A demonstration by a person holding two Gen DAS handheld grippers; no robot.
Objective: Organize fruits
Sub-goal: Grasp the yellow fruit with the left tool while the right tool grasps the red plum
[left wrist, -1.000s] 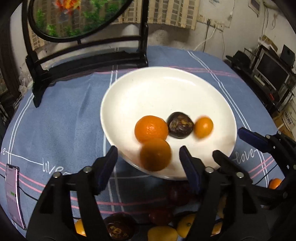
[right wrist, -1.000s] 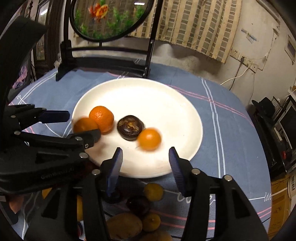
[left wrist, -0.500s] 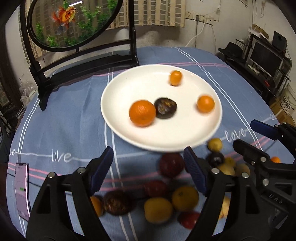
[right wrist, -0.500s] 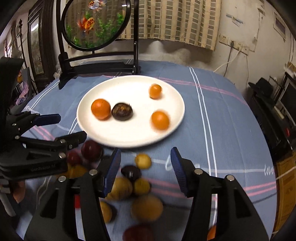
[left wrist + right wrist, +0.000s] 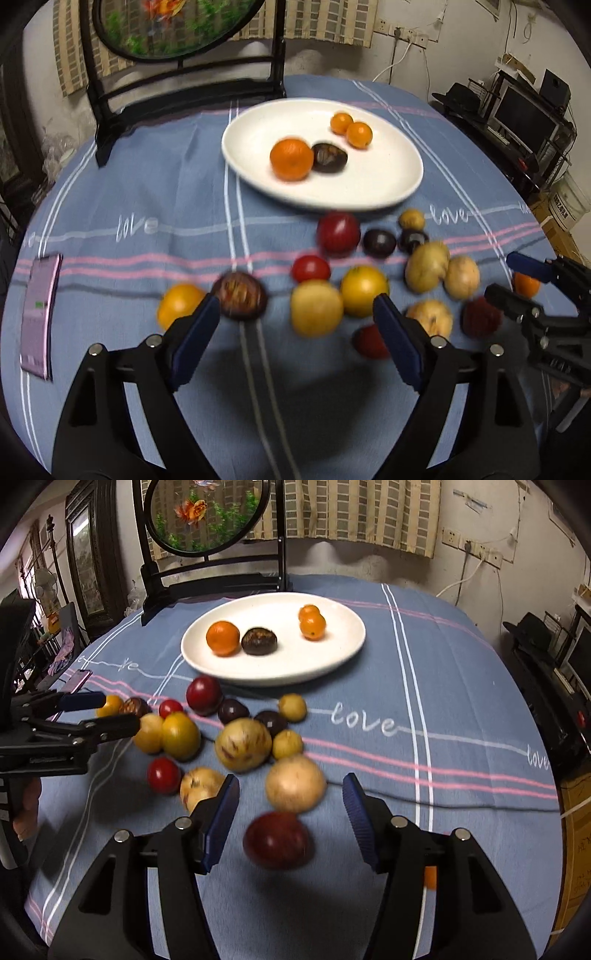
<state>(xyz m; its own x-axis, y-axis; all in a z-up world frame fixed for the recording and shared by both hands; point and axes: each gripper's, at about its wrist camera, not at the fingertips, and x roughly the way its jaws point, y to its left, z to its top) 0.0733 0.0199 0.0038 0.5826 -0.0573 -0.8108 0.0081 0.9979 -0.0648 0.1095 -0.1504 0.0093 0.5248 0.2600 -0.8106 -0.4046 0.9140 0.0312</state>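
A white plate (image 5: pixel 388 192) (image 5: pixel 332 653) on the blue cloth holds an orange (image 5: pixel 291 158), a dark wrinkled fruit (image 5: pixel 330 157) and two small oranges (image 5: pixel 359 134) touching each other. Nearer to me, several loose fruits lie on the cloth, red, yellow, tan and dark purple. My left gripper (image 5: pixel 295 306) hovers over a yellow fruit (image 5: pixel 316 308), its jaws opening with nothing pressed between them. My right gripper (image 5: pixel 291 781) hangs above a tan fruit (image 5: pixel 295 784) and a dark red fruit (image 5: pixel 277 840), also opening and gripping nothing.
A black stand with a round goldfish panel (image 5: pixel 207 513) rises behind the plate. A phone (image 5: pixel 38 314) lies at the cloth's left edge. Shelves with a monitor (image 5: pixel 524 114) stand off the table to the right. A lone orange (image 5: pixel 526 284) sits far right.
Both grippers have drawn back from the plate toward the near side, bringing the loose fruits into view. The two small oranges rolled to the plate's far side. Both jaws stand wider.
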